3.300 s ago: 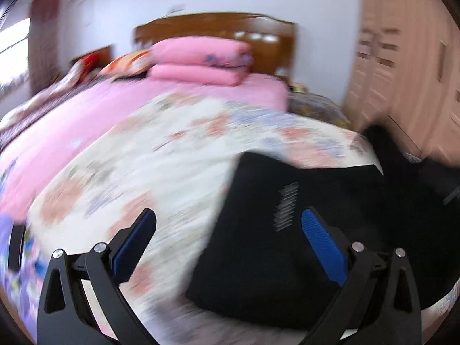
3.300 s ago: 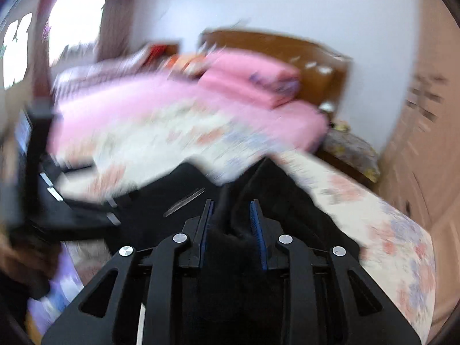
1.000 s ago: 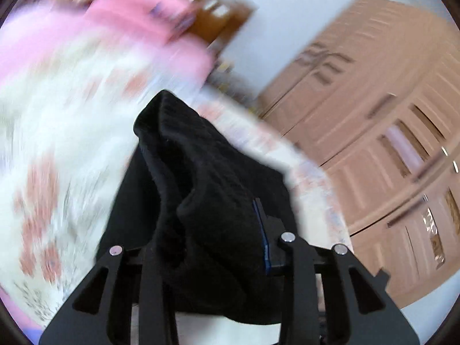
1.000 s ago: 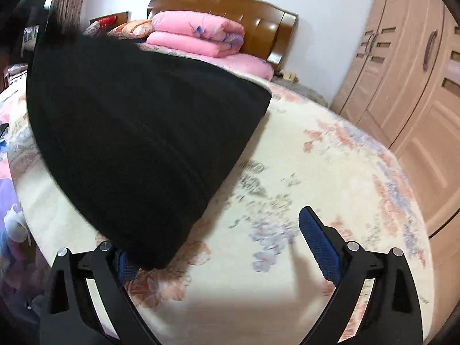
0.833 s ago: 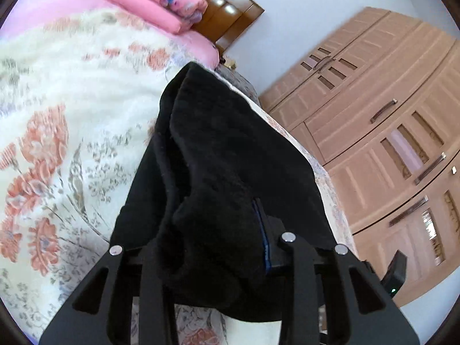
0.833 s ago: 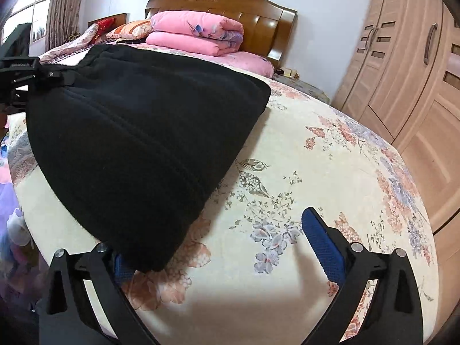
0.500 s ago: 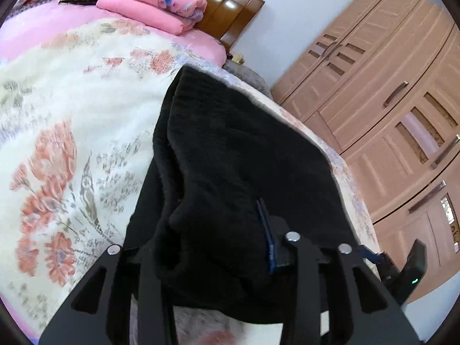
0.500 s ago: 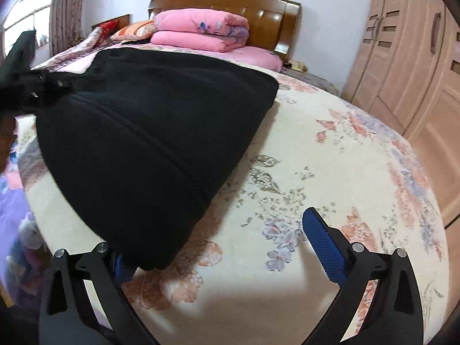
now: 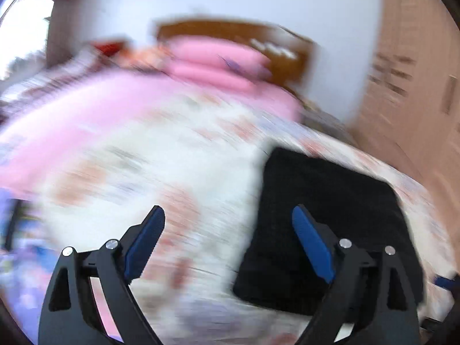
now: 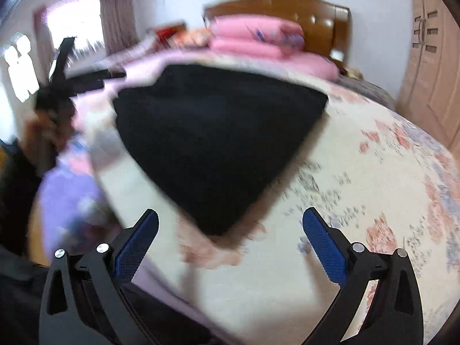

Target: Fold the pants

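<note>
While the folded black fleece pants (image 10: pixel 218 146) lie flat on the floral cream bedspread (image 10: pixel 373 172), the left hand-held gripper (image 9: pixel 227 241) and right hand-held gripper (image 10: pixel 230 241) gape wide, holding nothing.

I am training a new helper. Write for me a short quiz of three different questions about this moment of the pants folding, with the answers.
1. True or false: the left gripper is shut on the black pants.
2. Multiple choice: where do the pants lie? A) on the floor B) on the flowered bedspread C) on the pink pillows
3. Fill in: the right gripper is ____, with nothing between its fingers.

Key
1. False. Its jaws stand wide apart and the pants lie on the bed beyond them.
2. B.
3. open.
</note>
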Demonstrator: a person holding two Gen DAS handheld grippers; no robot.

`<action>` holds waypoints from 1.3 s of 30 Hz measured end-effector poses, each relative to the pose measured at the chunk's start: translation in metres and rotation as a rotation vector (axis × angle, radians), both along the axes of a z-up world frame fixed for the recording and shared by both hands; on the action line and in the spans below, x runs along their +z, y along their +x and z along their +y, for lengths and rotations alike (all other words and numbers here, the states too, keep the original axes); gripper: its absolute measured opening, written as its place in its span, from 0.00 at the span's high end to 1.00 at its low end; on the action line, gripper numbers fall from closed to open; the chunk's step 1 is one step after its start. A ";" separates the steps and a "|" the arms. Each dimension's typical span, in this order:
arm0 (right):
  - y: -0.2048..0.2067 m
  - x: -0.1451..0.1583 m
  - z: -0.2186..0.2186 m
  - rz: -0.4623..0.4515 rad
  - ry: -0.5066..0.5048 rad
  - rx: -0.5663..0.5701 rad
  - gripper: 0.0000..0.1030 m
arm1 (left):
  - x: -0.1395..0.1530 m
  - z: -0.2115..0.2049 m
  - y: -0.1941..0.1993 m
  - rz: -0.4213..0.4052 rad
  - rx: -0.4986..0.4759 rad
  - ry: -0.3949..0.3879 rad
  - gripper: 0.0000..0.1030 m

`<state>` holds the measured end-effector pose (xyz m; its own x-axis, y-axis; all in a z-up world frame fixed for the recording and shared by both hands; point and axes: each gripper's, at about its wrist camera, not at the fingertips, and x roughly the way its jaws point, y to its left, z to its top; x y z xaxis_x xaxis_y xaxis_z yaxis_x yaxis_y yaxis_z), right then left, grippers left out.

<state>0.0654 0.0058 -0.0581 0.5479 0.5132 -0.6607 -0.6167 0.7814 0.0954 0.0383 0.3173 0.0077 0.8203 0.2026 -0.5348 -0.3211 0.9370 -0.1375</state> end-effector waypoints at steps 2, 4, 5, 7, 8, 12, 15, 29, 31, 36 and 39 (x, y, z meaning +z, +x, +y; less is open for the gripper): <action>0.004 0.012 -0.013 0.036 0.173 0.053 0.06 | 0.016 -0.011 -0.011 -0.051 -0.088 -0.014 0.14; 0.010 0.015 -0.014 0.071 0.279 0.089 0.06 | 0.026 -0.038 -0.012 -0.066 -0.243 -0.026 0.12; 0.012 0.015 -0.008 0.081 0.303 0.116 0.06 | 0.025 -0.054 -0.006 -0.055 -0.325 -0.028 0.12; 0.013 0.013 0.007 0.075 0.296 0.162 0.06 | 0.013 -0.074 0.010 -0.012 -0.386 -0.031 0.12; 0.012 0.009 0.018 0.076 0.280 0.197 0.06 | 0.007 -0.079 0.016 0.011 -0.386 -0.032 0.12; 0.008 -0.019 0.044 0.131 0.183 0.253 0.05 | -0.035 -0.083 0.034 0.122 -0.356 0.058 0.13; 0.010 -0.021 0.039 0.158 0.229 0.268 0.05 | -0.044 -0.082 0.034 0.144 -0.336 0.126 0.08; 0.002 -0.014 0.039 0.218 0.194 0.289 0.05 | -0.032 -0.089 0.024 0.192 -0.284 0.178 0.08; -0.002 0.005 0.036 0.187 0.156 0.347 0.05 | -0.006 -0.095 0.014 0.144 -0.303 0.204 0.09; 0.051 0.048 0.011 0.078 0.288 0.300 0.05 | 0.037 -0.109 0.028 0.017 -0.438 0.114 0.03; 0.119 0.044 0.001 0.201 0.427 0.224 0.05 | 0.015 -0.117 0.065 0.099 -0.486 0.040 0.04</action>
